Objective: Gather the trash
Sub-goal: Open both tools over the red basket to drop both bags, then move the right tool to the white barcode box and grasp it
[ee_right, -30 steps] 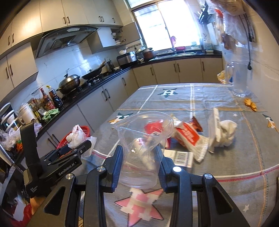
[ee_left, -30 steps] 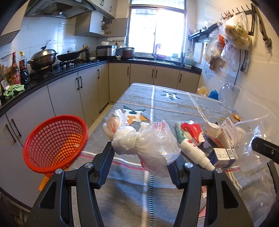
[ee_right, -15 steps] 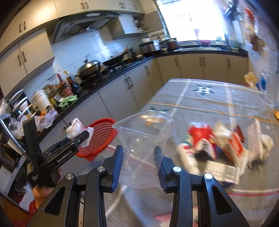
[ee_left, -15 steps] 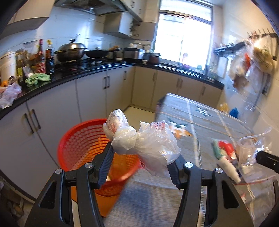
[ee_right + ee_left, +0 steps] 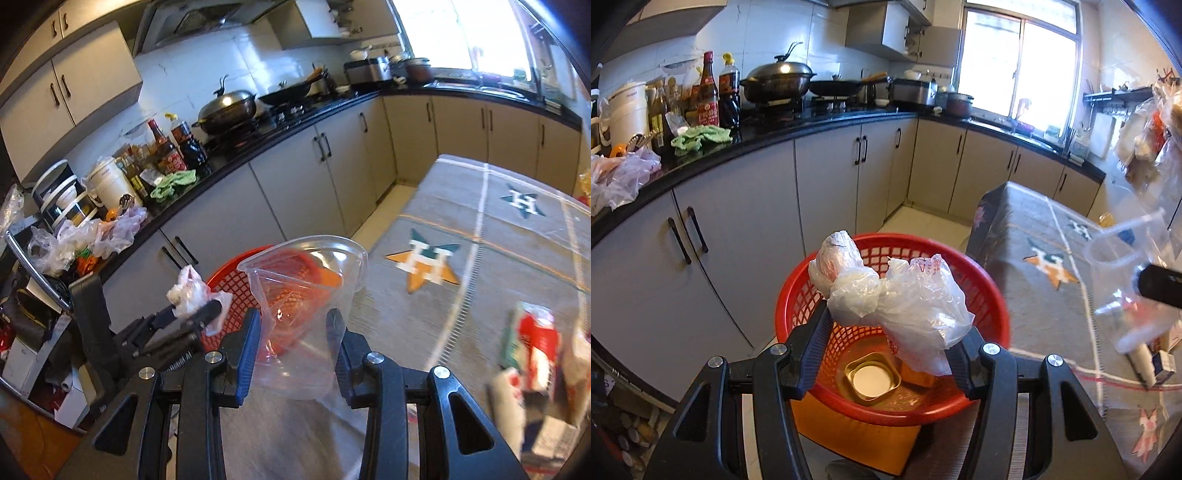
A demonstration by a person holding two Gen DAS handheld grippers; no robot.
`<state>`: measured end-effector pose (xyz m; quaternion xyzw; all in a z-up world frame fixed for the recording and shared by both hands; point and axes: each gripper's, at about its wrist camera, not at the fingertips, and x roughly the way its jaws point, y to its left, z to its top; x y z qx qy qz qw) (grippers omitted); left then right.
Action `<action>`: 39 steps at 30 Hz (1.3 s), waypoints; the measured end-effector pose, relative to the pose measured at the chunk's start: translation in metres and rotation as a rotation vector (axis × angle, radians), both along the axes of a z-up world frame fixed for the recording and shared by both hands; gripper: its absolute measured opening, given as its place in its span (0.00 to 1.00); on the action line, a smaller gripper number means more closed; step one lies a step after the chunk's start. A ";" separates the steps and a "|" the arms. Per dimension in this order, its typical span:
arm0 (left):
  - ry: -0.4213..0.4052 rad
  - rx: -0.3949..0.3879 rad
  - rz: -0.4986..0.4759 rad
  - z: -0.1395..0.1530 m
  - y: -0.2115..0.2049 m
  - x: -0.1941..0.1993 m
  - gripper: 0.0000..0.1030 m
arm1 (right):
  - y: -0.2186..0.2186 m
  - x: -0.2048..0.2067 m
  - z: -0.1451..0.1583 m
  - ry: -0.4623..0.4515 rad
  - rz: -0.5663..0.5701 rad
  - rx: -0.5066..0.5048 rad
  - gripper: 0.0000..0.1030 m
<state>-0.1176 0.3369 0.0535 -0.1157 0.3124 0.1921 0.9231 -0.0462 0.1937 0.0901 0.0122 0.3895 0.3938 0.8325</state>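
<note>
The left gripper [image 5: 892, 332] is clamped on a crumpled plastic bag [image 5: 897, 295] and holds it right above the red basket [image 5: 993, 317] standing beside the table [image 5: 1052, 332]. The right gripper [image 5: 293, 347] squeezes a clear cup [image 5: 306, 295] over the table edge, near the basket. This looks like the drop-off step: next the left jaws need to open, then the cup must come over the rim. The litter left on the table is blurred, and the basket's base is hidden.

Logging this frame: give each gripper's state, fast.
Left gripper: shut on the plastic bag.
Right gripper: shut on the clear plastic cup.
</note>
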 end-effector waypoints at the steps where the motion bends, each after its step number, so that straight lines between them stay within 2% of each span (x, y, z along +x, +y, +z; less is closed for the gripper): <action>1: 0.006 -0.001 0.003 -0.003 0.003 0.001 0.55 | 0.009 0.004 -0.004 0.007 0.009 -0.005 0.39; 11: 0.031 -0.029 0.024 -0.017 0.026 0.004 0.56 | 0.077 0.032 -0.032 0.073 0.045 -0.047 0.41; 15: 0.022 -0.045 0.030 -0.017 0.030 0.002 0.63 | 0.084 0.037 -0.034 0.081 0.032 -0.047 0.56; 18: 0.015 -0.050 0.033 -0.015 0.030 0.000 0.64 | 0.084 0.037 -0.029 0.076 0.029 -0.031 0.57; 25: -0.013 -0.044 0.009 -0.002 0.016 -0.008 0.68 | 0.046 0.020 -0.013 0.032 -0.003 0.010 0.57; 32: -0.034 -0.034 -0.068 0.011 -0.026 -0.010 0.69 | -0.008 -0.003 -0.010 0.010 -0.039 0.020 0.57; 39: -0.008 -0.018 -0.186 0.013 -0.085 0.002 0.69 | -0.084 -0.020 -0.013 0.012 -0.120 0.047 0.57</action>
